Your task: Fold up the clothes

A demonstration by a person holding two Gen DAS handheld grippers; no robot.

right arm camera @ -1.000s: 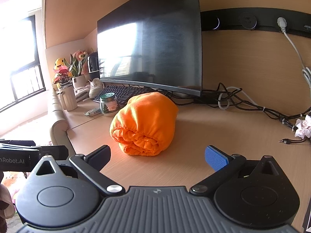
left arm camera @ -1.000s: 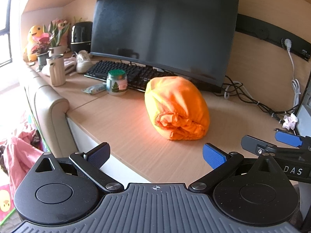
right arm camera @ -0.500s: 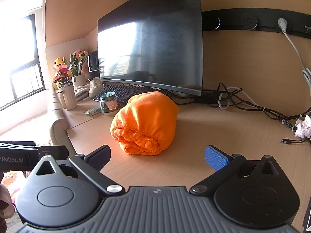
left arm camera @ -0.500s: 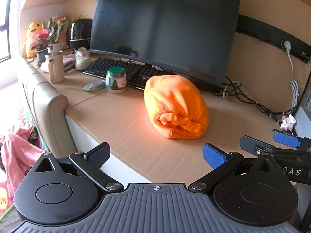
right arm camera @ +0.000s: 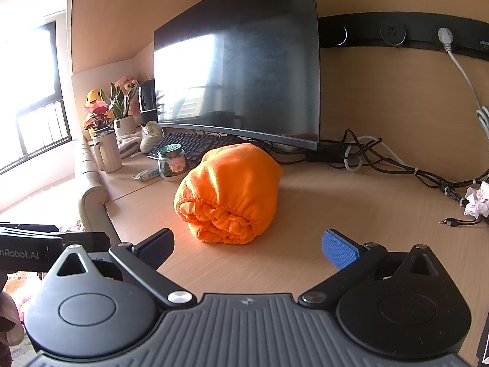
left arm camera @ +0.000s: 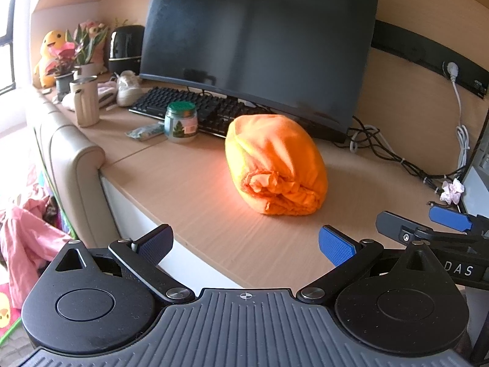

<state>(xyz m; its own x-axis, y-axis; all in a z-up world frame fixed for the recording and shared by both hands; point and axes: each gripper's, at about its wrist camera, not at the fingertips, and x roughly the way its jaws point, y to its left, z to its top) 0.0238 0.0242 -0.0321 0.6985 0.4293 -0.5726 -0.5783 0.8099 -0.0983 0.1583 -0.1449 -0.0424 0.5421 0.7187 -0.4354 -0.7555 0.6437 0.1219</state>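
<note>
An orange garment (left arm camera: 275, 165) lies rolled into a thick bundle on the wooden desk (left arm camera: 195, 192), its gathered open end toward me; it also shows in the right wrist view (right arm camera: 229, 195). My left gripper (left arm camera: 246, 241) is open and empty, at the desk's front edge, short of the bundle. My right gripper (right arm camera: 249, 246) is open and empty, just in front of the bundle. The right gripper's blue-padded fingers (left arm camera: 447, 218) show at the right of the left wrist view.
A large monitor (left arm camera: 259, 46) and keyboard (left arm camera: 195, 107) stand behind the bundle. A green-lidded jar (left arm camera: 180, 122), a beige mug (left arm camera: 87, 101), plants (left arm camera: 76, 52) and a shoe sit at left. Cables (right arm camera: 397, 162) run along the right. Pink clothes (left arm camera: 27, 241) lie on the floor.
Both grippers stay open and nearly still; the left wrist view has shifted slightly, so the bundle sits a little lower and left. The bundle has not moved.
</note>
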